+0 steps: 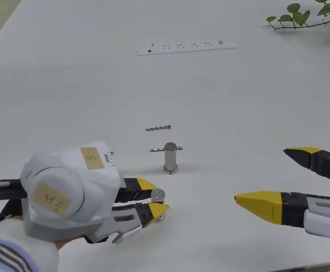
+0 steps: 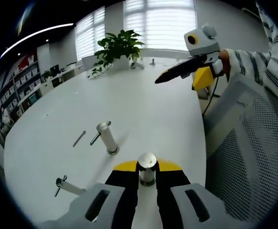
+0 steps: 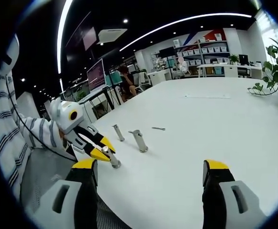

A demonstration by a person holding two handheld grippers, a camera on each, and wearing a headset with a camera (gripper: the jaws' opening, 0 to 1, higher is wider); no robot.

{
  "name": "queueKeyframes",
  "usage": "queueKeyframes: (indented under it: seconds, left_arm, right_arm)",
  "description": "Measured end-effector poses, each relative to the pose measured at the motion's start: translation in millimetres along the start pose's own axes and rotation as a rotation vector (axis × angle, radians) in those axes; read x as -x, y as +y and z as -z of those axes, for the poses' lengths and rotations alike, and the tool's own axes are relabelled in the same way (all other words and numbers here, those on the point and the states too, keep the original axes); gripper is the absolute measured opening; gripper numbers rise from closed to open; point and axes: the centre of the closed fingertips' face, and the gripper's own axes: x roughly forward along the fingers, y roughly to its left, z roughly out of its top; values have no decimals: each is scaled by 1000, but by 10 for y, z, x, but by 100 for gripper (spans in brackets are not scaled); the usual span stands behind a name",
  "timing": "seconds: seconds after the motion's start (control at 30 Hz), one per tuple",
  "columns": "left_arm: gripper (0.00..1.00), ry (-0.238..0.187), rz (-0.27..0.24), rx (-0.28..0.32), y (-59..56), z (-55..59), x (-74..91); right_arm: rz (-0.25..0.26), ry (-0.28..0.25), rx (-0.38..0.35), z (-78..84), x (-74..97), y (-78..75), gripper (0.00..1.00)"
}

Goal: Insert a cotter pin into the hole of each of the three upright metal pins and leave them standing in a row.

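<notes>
My left gripper [image 1: 154, 199] sits at the lower left, shut on a short upright metal pin [image 1: 158, 195] whose round cap [image 2: 147, 161] shows between the yellow jaws; no cotter pin shows in it. A second upright pin [image 1: 170, 158] stands just beyond with a cotter pin through its top. A third pin [image 2: 66, 185] with a cotter pin stands to the left of the left gripper. A loose cotter pin [image 1: 158, 128] lies farther back on the table. My right gripper [image 1: 278, 175] hovers open at the right, nothing between its jaws [image 3: 148, 177].
A white power strip [image 1: 186, 47] lies at the far middle of the white table [image 1: 244, 107]. A leafy plant sprig [image 1: 303, 17] reaches in at the far right corner. A mesh chair back [image 2: 246, 143] stands near the table's front edge.
</notes>
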Motion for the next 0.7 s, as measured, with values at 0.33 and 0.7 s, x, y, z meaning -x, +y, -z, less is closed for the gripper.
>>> queueKeyframes:
  seconds: [0.33,0.7]
  left_arm:
    - [10,-16,-5,25,-12,33,19]
    - [10,-41,-12,99,-2,35,33]
  right_arm:
    - [2,1,-2,16,4,-16,90]
    - [-8,8,6,22,-22,6,89]
